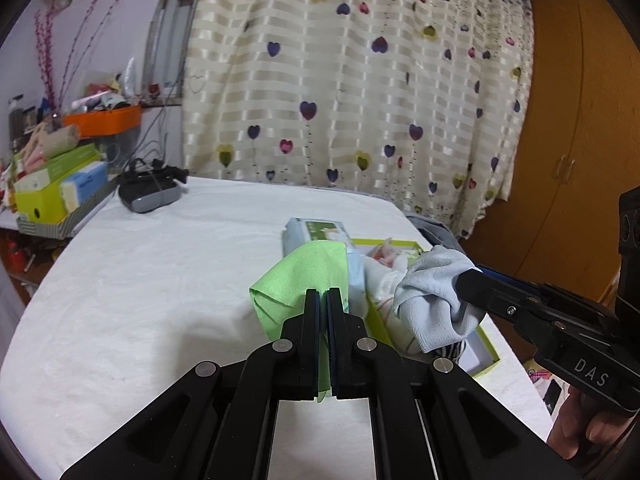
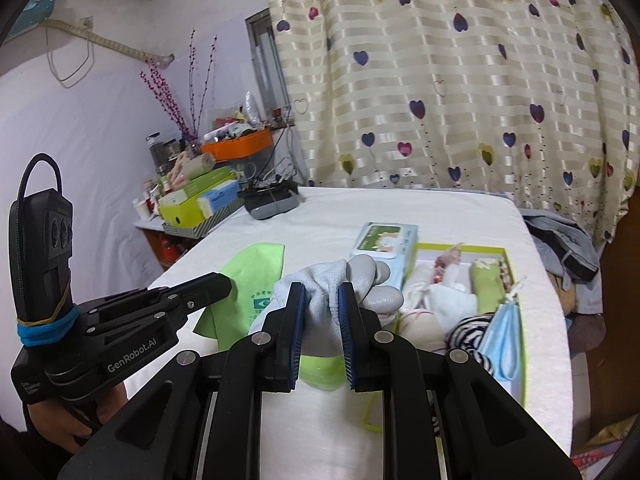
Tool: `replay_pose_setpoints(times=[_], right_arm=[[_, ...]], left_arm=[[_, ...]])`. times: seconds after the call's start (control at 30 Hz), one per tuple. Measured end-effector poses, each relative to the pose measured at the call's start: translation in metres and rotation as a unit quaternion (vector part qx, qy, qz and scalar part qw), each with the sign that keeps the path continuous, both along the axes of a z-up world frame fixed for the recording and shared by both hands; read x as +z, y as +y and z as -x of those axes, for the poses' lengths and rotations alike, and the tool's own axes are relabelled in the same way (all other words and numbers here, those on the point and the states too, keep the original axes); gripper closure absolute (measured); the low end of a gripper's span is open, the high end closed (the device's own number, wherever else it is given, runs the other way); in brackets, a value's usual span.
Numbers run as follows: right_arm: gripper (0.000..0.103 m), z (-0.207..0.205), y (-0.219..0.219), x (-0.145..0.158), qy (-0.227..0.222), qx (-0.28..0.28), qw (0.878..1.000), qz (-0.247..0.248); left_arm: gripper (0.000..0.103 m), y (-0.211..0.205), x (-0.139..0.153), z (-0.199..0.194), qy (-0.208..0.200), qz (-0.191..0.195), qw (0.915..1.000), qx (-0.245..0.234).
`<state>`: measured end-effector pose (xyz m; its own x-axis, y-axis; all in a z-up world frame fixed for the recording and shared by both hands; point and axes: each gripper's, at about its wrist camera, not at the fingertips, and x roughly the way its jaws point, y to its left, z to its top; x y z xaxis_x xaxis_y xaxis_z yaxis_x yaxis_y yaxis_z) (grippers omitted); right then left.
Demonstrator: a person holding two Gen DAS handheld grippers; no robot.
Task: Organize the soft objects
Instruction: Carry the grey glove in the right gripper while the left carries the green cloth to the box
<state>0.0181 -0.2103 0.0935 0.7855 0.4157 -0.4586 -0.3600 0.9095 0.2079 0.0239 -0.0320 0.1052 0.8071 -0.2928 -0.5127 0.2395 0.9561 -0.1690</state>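
Observation:
My left gripper point(image 1: 323, 294) is shut on a light green cloth point(image 1: 300, 284) and holds it above the white bed. The cloth also shows in the right wrist view point(image 2: 248, 276). My right gripper point(image 2: 322, 290) is shut on a pale grey-blue work glove point(image 2: 344, 280), held just left of the green-rimmed box point(image 2: 516, 320). The glove point(image 1: 432, 300) shows in the left wrist view too, with the right gripper point(image 1: 466, 280) clamped on it. The box holds folded soft items, a striped piece point(image 2: 468, 332) and a blue face mask point(image 2: 504, 340).
A tissue pack point(image 2: 386, 242) lies behind the box. A black headset point(image 2: 272, 202) sits at the bed's far left corner. Cluttered shelves with boxes point(image 2: 200, 200) stand at the left. A heart-patterned curtain point(image 2: 440, 80) hangs behind. The bed's right edge point(image 2: 560, 320) drops off by the box.

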Motion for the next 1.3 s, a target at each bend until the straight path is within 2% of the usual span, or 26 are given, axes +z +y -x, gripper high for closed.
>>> replay_pose_setpoints(times=[0.8,1.13,1.3], right_arm=[[0.085,-0.003,-0.068,-0.017,0.022,-0.070,0.997,-0.010],[0.085,-0.007,-0.110,-0.046,0.063,-0.114,0.991,-0.011],[0.085,-0.012,-0.117,-0.066,0.093,-0.110,0.989,-0.004]], left_arm=[[0.099,-0.076,-0.015,-0.025,0.024,-0.005,0.9965,-0.080],[0.099,-0.109,-0.040,-0.032,0.057,0.000,0.9895,-0.133],[0.099,-0.124,-0.057,-0.033,0.083,-0.003,0.9845,-0.155]])
